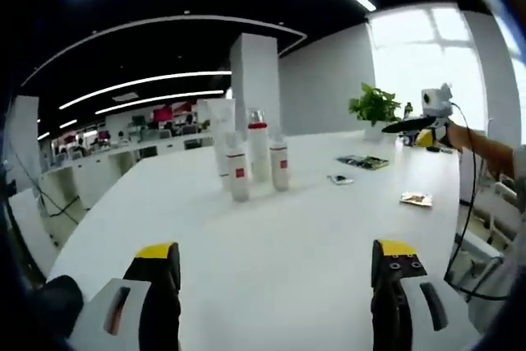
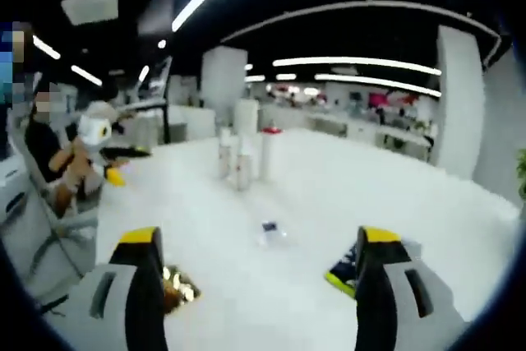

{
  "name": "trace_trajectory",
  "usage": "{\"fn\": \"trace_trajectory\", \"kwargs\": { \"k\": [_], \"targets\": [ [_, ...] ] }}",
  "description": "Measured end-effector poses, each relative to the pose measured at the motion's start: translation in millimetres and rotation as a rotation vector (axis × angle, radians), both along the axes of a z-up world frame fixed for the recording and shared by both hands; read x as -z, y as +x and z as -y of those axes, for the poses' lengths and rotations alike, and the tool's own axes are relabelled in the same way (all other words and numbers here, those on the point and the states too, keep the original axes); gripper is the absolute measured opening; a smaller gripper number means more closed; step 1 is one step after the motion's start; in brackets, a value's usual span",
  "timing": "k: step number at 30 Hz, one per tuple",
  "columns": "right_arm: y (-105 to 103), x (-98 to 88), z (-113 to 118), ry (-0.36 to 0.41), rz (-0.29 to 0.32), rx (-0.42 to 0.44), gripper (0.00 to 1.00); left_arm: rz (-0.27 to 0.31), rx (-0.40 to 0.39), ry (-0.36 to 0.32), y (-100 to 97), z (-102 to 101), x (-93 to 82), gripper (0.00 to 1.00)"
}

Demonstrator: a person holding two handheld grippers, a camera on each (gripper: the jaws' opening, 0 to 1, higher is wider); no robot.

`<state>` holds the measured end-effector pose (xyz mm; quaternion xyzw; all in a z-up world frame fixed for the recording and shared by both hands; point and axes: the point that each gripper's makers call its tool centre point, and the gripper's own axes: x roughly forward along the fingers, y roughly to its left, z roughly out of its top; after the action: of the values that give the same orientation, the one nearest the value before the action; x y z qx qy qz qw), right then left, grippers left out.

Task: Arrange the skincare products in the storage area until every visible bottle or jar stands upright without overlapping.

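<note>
Left gripper view: potted plant [image 1: 375,108] behind upright bottles [image 1: 251,156].

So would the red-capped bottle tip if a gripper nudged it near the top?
Probably: the red-capped bottle is tall, slim and upright. It would likely knock the neighbouring bottles, which stand close. Its smooth surface may be slippery.

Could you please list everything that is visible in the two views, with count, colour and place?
bottles: about five, white, some with red bands or a red cap, upright in a cluster mid-table
table: one, white, large
potted plant: one, green, far table edge
flat packets: three, dark, small pale, gold-toned, right of bottles
pillar: one, white, behind table
left gripper: black jaws, yellow tips, open, empty
right gripper: same colours, open, empty
</note>
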<state>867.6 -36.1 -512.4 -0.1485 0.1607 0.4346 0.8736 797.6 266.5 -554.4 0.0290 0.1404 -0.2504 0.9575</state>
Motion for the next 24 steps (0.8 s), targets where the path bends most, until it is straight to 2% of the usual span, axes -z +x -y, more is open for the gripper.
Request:
{"fn": "trace_trajectory", "kwargs": {
  "k": [1,2,4,5,7,9,10,13,15,16,18,20,22,24],
  "targets": [
    [6,4.1,-5,-0.028,-0.027,-0.014,0.92,0.002,0.004,0.001,-0.2,2,-0.7,1.0],
    [8,5.3,-7,-0.033,-0.04,-0.017,0.91,0.006,0.013,0.002,-0.7,6,-1.8,1.0],
    [17,9.5,-18,-0.028,-0.101,-0.029,0.88,0.008,0.027,0.005,-1.4,10,-1.9,0.99],
    [23,13.7,-23,-0.049,-0.132,-0.038,0.87,0.007,0.031,0.008,-1.7,12,-1.2,0.99],
    [30,20.0,-26,-0.105,-0.147,-0.044,0.86,0.001,0.037,0.012,-2.3,14,0.6,0.99],
    [38,32.6,-28,-0.218,-0.172,-0.054,0.84,-0.007,0.049,0.013,-4.1,16,2.7,0.98],
    [40,42.2,-27,-0.31,-0.197,-0.065,0.82,-0.015,0.059,0.004,-5.8,18,3.4,0.98],
    [46,59.9,-33,-0.402,-0.258,-0.065,0.8,-0.012,0.069,-0.023,-6.6,23,0.8,0.98],
    [52,73.9,-33,-0.468,-0.315,-0.037,0.83,-0.008,0.074,-0.026,-7.9,26,-0.7,0.98],
    [54,76.4,-32,-0.485,-0.324,-0.028,0.84,-0.004,0.079,-0.024,-9.0,28,-1.3,0.98],
    [68,84.4,-27,-0.554,-0.324,0.009,0.77,-0.004,0.086,-0.023,-10.2,29,-1.3,0.98],
    [71,80.9,-36,-0.509,-0.338,-0.007,0.74,-0.005,0.09,-0.026,-11.0,31,-1.6,0.98],
    [73,82.9,-35,-0.551,-0.348,-0.027,0.67,-0.003,0.093,-0.032,-11.2,32,-2.1,0.98],
    [71,84.6,-39,-0.565,-0.4,-0.065,0.64,-0.005,0.095,-0.034,-11.2,32,-1.5,0.98]
  ]
}}
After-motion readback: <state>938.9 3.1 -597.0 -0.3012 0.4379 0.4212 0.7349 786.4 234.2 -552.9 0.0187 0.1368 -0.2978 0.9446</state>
